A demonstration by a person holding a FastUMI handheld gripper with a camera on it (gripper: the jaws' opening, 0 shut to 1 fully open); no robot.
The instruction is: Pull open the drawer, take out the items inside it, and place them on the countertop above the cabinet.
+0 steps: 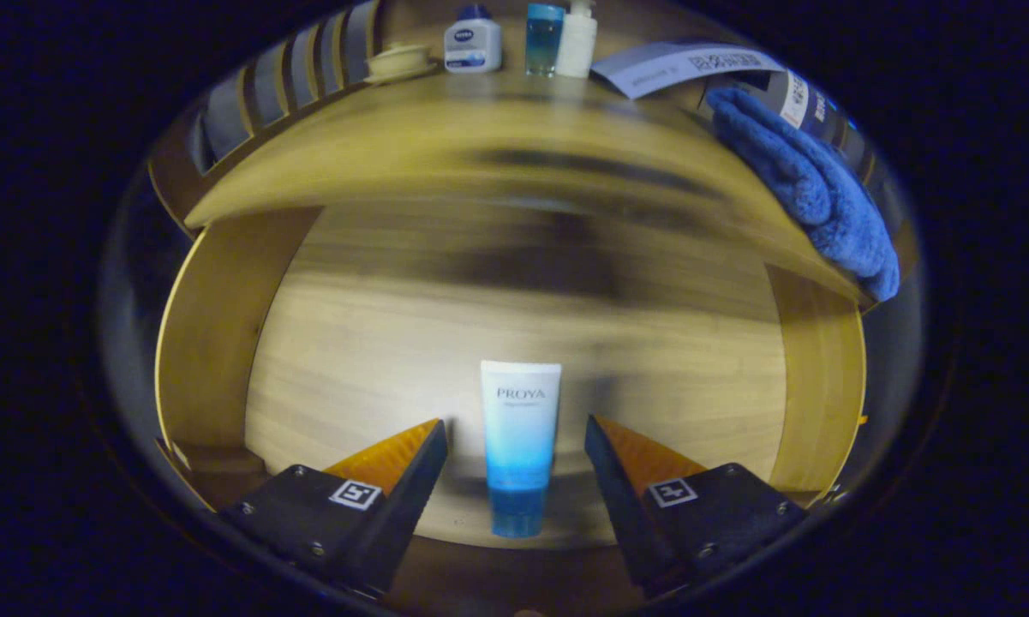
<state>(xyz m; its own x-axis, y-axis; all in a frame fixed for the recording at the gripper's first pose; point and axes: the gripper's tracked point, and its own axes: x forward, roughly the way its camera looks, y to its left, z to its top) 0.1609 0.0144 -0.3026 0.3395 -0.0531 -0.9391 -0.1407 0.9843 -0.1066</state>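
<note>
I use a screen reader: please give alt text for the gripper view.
The gripper, jaws open, straddles a white and blue tube lying in the open wooden drawer. Beyond, the countertop holds bottles and a blue towel.

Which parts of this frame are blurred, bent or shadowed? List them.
Gripper view: the countertop front edge and the drawer back are smeared by motion blur; fisheye bows the drawer walls; the tube between the open tongs stays sharp; a soft shadow darkens the drawer floor beyond the tube.

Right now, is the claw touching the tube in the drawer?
Apart. The gripper view shows the claw open, with drawer floor visible on both sides between its fingers and the white-and-blue tube.
</note>
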